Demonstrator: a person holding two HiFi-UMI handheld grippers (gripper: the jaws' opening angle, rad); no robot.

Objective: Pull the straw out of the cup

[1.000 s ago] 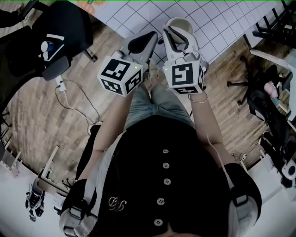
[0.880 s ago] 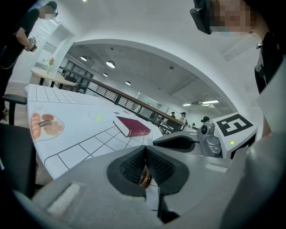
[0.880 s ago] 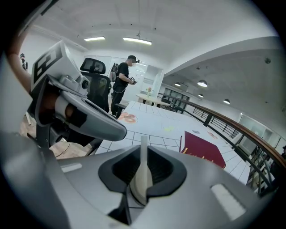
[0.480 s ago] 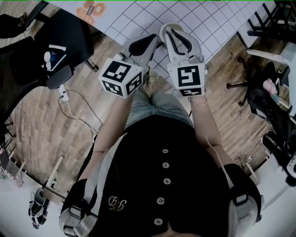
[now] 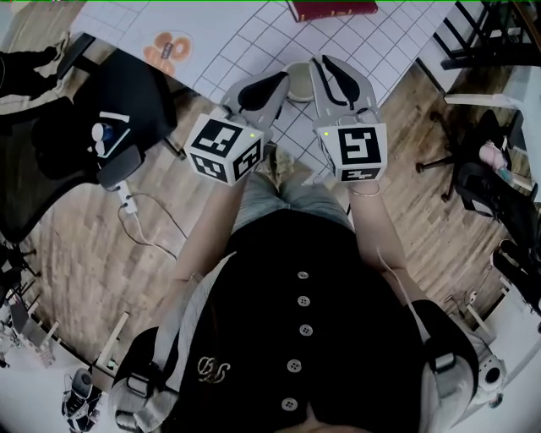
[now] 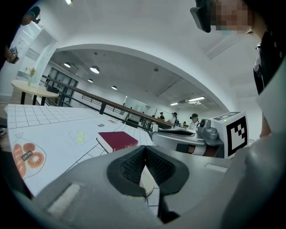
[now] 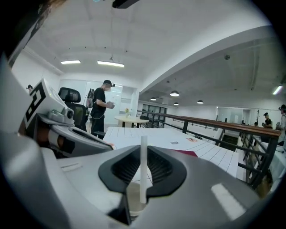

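**Straw pinched upright, cup at upper centre**

Clamped between the pads of the right gripper (image 7: 143, 150): the white straw (image 7: 143, 172), upright, lower end just above the pale cup (image 7: 133, 197). Closed as well, tips together, the left gripper (image 6: 144, 150), nipping what looks like the cup's wall. In the head view, cup at upper centre, between both grippers, over the white gridded desk (image 5: 254, 38). At the top edge, a red book (image 5: 331, 8); at upper left, a doughnut print (image 5: 165, 48).

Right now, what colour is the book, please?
The book is dark red, clearest in left gripper view.
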